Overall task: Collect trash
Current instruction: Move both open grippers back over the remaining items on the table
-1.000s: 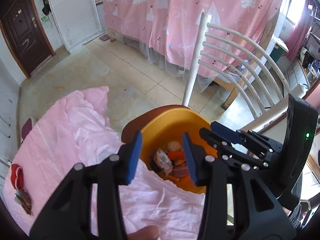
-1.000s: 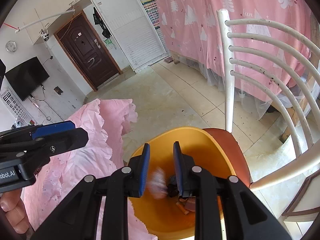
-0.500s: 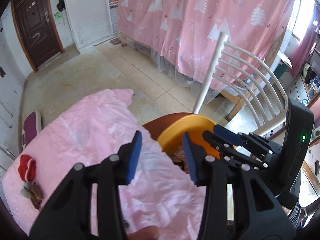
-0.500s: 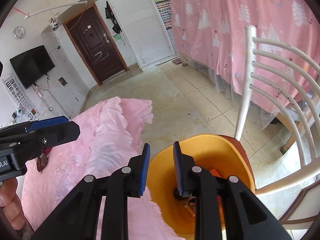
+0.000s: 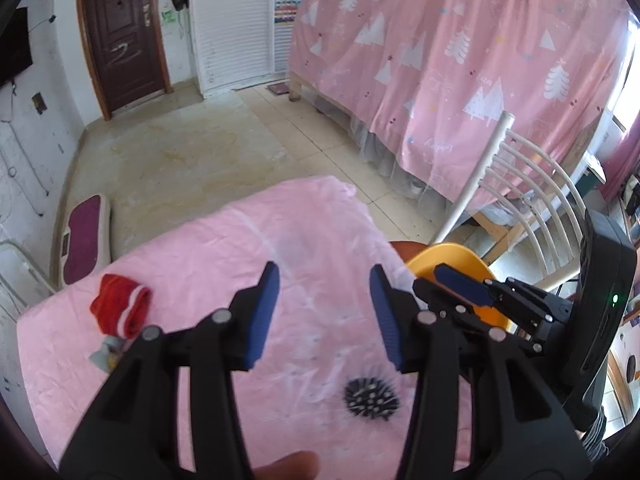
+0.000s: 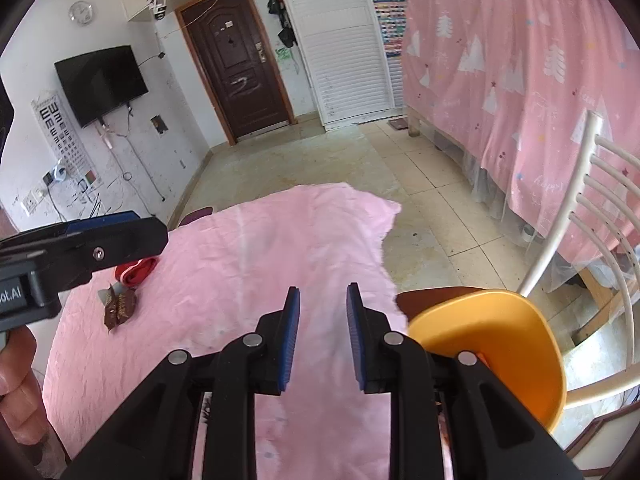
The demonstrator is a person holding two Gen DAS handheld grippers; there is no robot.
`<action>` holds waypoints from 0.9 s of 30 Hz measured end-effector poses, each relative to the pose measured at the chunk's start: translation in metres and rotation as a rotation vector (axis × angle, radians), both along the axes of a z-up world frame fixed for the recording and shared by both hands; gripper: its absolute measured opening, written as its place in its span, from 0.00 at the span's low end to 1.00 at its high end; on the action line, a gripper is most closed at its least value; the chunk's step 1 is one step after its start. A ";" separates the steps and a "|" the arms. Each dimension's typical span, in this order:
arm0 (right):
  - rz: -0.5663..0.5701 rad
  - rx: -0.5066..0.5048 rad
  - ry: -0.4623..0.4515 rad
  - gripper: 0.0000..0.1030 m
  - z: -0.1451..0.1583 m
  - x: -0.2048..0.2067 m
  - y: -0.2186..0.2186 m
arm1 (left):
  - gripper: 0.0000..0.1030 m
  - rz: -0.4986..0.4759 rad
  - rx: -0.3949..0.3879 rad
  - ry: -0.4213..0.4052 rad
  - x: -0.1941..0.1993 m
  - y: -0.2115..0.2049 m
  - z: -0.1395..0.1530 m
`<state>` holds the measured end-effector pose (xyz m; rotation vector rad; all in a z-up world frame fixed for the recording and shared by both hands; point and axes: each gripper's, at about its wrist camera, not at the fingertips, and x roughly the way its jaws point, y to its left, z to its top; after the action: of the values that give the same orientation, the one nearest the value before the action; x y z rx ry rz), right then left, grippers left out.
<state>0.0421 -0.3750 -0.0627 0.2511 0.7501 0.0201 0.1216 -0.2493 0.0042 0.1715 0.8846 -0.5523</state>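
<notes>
Both grippers have swung from the bin (image 6: 492, 344) to the table; jaws open, empty. Your wrapper (image 6: 120, 306), left of frame, could slide away.

Your left gripper (image 5: 324, 312) and right gripper (image 6: 323, 332) are black plastic with blue finger pads (image 5: 262, 316), silver screws, a green light, white lettering; your skin is bare.
</notes>
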 end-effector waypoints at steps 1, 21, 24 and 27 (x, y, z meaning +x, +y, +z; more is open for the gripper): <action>0.011 -0.004 0.001 0.13 0.001 0.002 0.007 | 0.43 0.008 -0.002 0.000 0.002 0.004 0.001; 0.221 -0.091 0.034 0.13 0.004 0.035 0.142 | 0.56 0.212 0.016 0.046 0.057 0.130 -0.020; 0.240 -0.099 0.039 0.18 0.003 0.038 0.156 | 0.57 0.231 0.024 0.065 0.068 0.143 -0.026; 0.256 -0.104 0.043 0.28 0.001 0.041 0.164 | 0.59 0.250 0.032 0.091 0.076 0.155 -0.033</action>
<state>0.0829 -0.2105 -0.0620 0.0556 0.8202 0.2181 0.1973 -0.0945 -0.0290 0.0641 0.9872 -0.3151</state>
